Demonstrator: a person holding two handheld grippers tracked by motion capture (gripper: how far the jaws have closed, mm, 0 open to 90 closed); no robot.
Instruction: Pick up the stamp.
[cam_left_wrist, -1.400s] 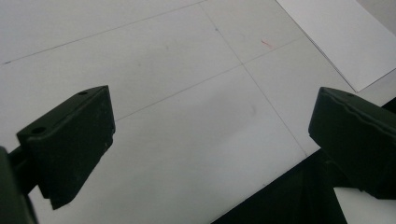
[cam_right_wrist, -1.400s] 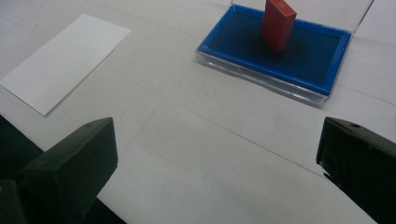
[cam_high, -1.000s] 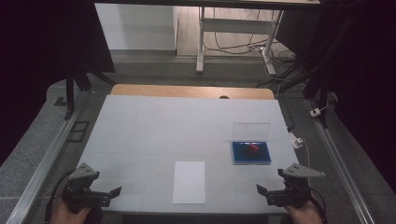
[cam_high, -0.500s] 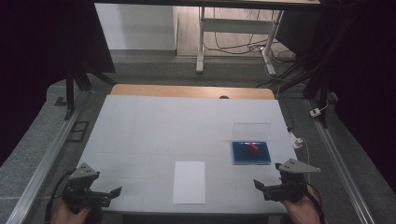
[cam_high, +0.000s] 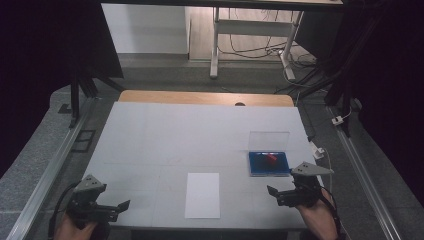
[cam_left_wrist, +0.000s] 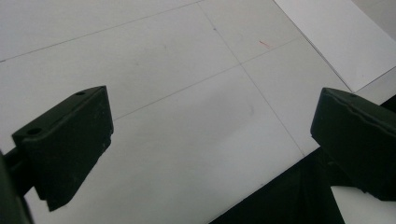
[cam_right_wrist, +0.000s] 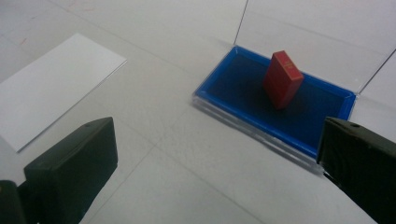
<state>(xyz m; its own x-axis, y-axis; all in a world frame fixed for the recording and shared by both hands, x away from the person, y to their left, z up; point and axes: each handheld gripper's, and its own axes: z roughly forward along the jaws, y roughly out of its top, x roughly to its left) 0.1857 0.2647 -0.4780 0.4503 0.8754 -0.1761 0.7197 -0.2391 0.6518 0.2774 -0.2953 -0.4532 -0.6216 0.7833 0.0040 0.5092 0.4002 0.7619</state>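
While the right tongs (cam_high: 276, 191) hung just short of the blue ink pad (cam_high: 268, 163), their jaws stood wide apart and held nothing, and the work in hand looked to be a reach for the red stamp block (cam_right_wrist: 282, 79) that leaned tilted on the pad's dark felt. The pad sat toward the right side of the bench (cam_high: 165, 135), with its clear lid (cam_high: 269, 140) standing upright along the far edge. To do the step well, the tongs would have needed to come in over the pad's near rim, level themselves to the block's slant, and close on its two broad faces rather than on its corners, since a tilted block might tip flat under a one-sided push. The upright lid stood close behind the block and could have been knocked by an overshoot. The left tongs (cam_high: 112, 206) waited at the near left corner of the bench, jaws likewise apart and empty, well away from the pad. A white sheet of paper (cam_high: 202, 194) lay flat between the two tongs, near the front edge, and did not block the approach.
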